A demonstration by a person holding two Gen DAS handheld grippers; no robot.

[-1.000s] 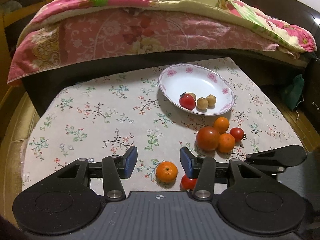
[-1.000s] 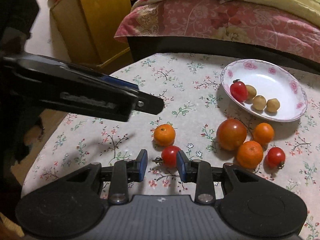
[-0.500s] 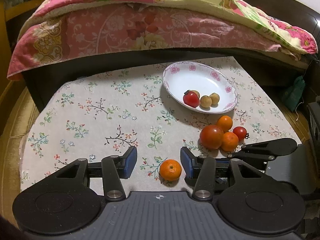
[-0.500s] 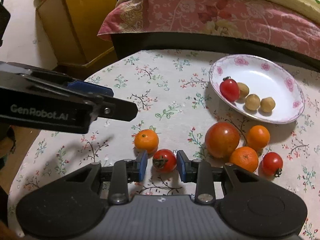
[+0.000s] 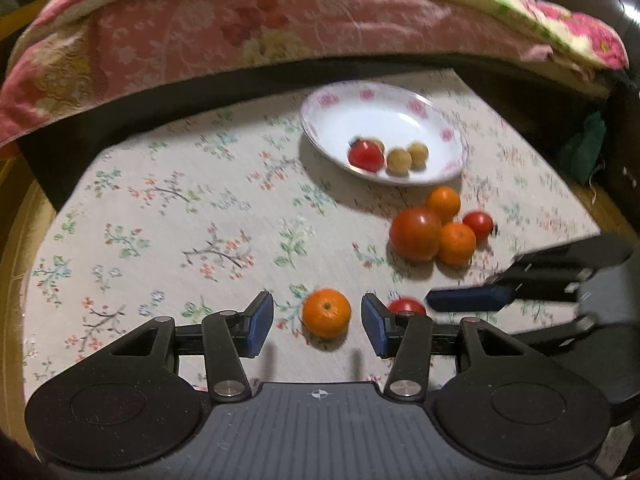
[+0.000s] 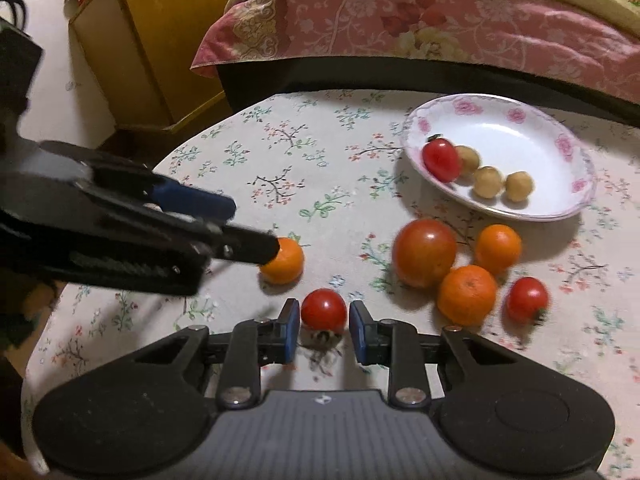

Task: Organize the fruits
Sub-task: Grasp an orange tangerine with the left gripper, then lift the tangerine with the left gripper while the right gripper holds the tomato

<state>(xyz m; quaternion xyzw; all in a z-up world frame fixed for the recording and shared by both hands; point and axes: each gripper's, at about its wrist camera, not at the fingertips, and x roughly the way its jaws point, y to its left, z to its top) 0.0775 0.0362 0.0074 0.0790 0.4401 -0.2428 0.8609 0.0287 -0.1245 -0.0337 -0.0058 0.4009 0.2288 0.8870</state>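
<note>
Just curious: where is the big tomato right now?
On the tablecloth, just in front of the plate: the big tomato touches two oranges on its right.

Both wrist views low, bedward, sharing plate point(image 5: 384, 136) point(image 6: 496, 152)

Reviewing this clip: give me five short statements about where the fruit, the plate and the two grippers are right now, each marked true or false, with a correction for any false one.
1. The plate holds one cherry tomato and three small tan fruits. True.
2. The left gripper is clamped on the mandarin. False: its jaws stand open, with gaps either side of the mandarin.
3. A cherry tomato sits between the jaws of the right gripper. True.
4. The large tomato lies in the plate. False: it rests on the tablecloth beside two mandarins.
5. Every mandarin is already in the plate. False: all three visible mandarins are on the tablecloth.
</note>
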